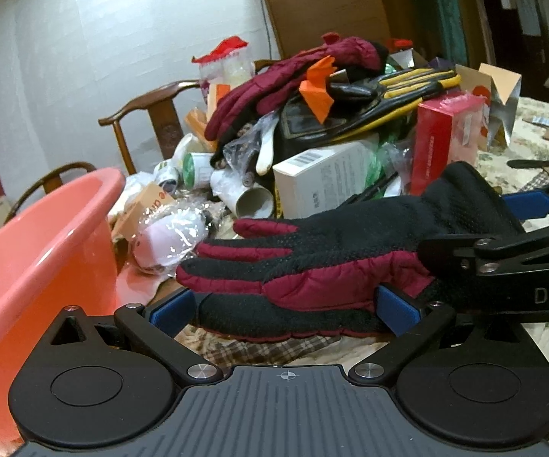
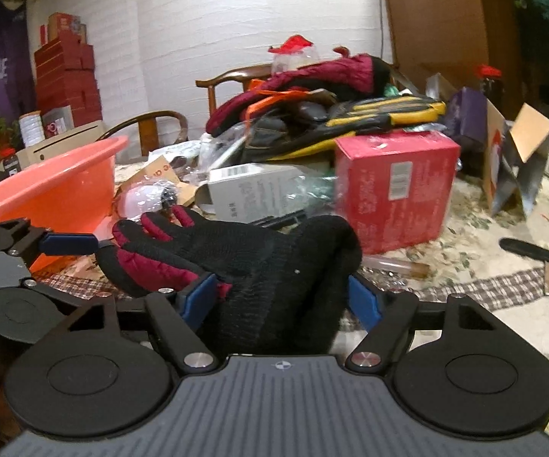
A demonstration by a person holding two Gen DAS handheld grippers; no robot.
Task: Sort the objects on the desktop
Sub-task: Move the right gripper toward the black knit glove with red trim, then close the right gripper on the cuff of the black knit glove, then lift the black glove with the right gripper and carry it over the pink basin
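A black and maroon glove (image 1: 312,262) lies across the front of the table; it also shows in the right wrist view (image 2: 244,262). My right gripper (image 2: 280,299) is shut on its black cuff. My left gripper (image 1: 286,308) is open, its blue pads on either side of the glove's finger end. The right gripper also shows in the left wrist view (image 1: 503,236) at the right, on the cuff. The left gripper also shows in the right wrist view (image 2: 69,245) at the left. A matching maroon glove (image 1: 293,76) lies on top of the pile.
A salmon plastic basin (image 1: 34,266) stands at the left, close to my left gripper. A pile behind holds a black and yellow glove (image 1: 400,87), a white box (image 1: 324,179), a red box (image 2: 392,186) and wrapped items. Wooden chairs stand behind the table.
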